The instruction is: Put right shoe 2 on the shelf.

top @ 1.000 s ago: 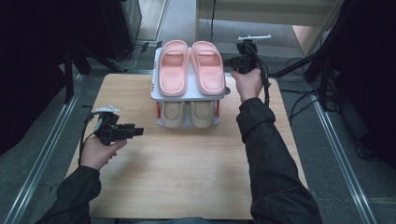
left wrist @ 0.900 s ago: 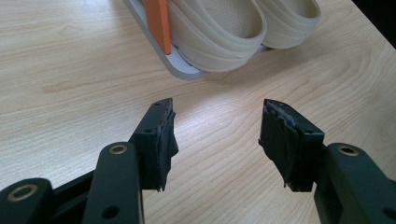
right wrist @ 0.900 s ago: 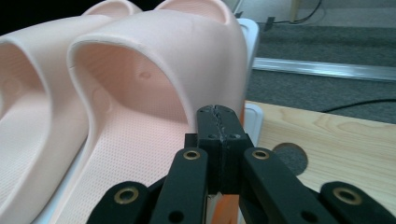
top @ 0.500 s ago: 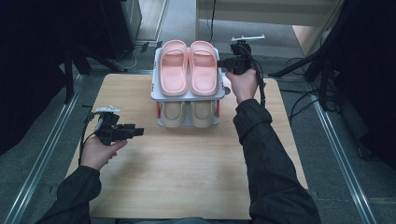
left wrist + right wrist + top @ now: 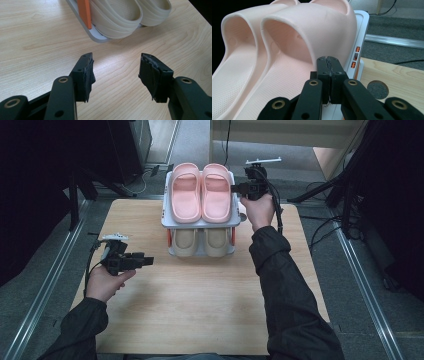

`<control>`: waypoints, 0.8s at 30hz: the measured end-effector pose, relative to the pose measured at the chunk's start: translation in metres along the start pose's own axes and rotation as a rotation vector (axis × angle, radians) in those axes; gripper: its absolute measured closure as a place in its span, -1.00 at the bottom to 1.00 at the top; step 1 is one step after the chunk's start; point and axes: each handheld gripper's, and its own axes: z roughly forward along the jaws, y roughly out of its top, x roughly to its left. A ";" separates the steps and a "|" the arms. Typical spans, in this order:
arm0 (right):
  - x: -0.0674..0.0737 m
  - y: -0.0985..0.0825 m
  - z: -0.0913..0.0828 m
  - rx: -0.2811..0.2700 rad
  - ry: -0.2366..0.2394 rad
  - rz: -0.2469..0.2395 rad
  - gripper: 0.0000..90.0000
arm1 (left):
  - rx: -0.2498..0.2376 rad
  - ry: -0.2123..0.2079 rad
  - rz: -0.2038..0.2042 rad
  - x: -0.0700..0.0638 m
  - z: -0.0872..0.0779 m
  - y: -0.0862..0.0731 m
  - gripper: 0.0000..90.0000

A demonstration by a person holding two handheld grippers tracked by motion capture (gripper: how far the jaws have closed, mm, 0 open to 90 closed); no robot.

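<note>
High view: I see both pink slippers [image 5: 201, 192] on the rack's [image 5: 200, 222] top shelf, right gripper [image 5: 234, 186] beside them. Left gripper view: left gripper [image 5: 115, 72] agape, empty. Right gripper view: jaws closed on nothing against the nearer slipper [image 5: 312, 37] — lifting, I judge, not yet begun.

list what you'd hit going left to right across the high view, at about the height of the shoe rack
left claw → left beige slipper → right beige slipper on the lower shelf; above them left pink slipper → right pink slipper → right claw, shut, at the rack's right edge.
</note>
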 end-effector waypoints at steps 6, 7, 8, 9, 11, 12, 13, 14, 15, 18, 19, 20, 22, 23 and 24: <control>0.000 -0.001 -0.002 -0.004 -0.005 -0.016 0.99 | 0.005 -0.003 0.008 0.000 0.002 0.002 0.00; 0.000 -0.001 -0.004 -0.012 0.000 -0.016 0.99 | 0.006 -0.003 0.007 0.000 0.002 0.002 0.00; 0.000 -0.002 -0.006 -0.020 0.003 -0.014 0.99 | 0.004 -0.003 0.004 -0.001 0.003 0.002 0.00; -0.001 -0.002 -0.008 -0.024 0.010 -0.013 0.99 | 0.003 -0.003 0.004 -0.001 0.003 0.002 0.00; -0.003 -0.004 -0.011 -0.027 0.013 -0.012 0.99 | 0.006 -0.006 0.007 0.000 0.004 0.003 0.00; -0.004 -0.005 -0.012 -0.027 0.015 -0.015 0.99 | 0.004 -0.007 0.005 -0.001 0.004 0.004 0.00; -0.005 -0.007 -0.014 -0.028 0.016 -0.014 0.99 | 0.010 -0.009 0.008 -0.001 0.005 0.004 0.00; -0.007 -0.009 -0.016 -0.029 0.019 -0.013 0.99 | 0.013 -0.008 0.010 -0.001 0.006 0.004 0.00; -0.008 -0.010 -0.018 -0.022 0.016 -0.015 0.99 | 0.012 -0.008 0.008 -0.001 0.006 0.004 0.00; -0.011 -0.015 -0.023 -0.027 0.016 -0.017 0.99 | 0.012 -0.013 0.012 -0.002 0.007 0.005 0.00; -0.012 -0.017 -0.026 -0.027 0.016 -0.021 0.99 | 0.012 -0.012 0.013 -0.002 0.008 0.006 0.00; -0.012 -0.018 -0.028 -0.025 0.016 -0.027 0.99 | 0.013 -0.012 0.013 -0.002 0.008 0.006 0.00; -0.012 -0.021 -0.032 -0.015 0.020 -0.039 0.98 | 0.016 -0.012 0.018 -0.003 0.008 0.007 0.00; -0.011 -0.023 -0.035 -0.018 0.030 -0.040 0.98 | 0.014 -0.014 0.018 -0.003 0.009 0.008 -0.01; -0.011 -0.026 -0.039 -0.020 0.036 -0.041 0.98 | 0.010 -0.015 0.015 -0.004 0.009 0.008 -0.02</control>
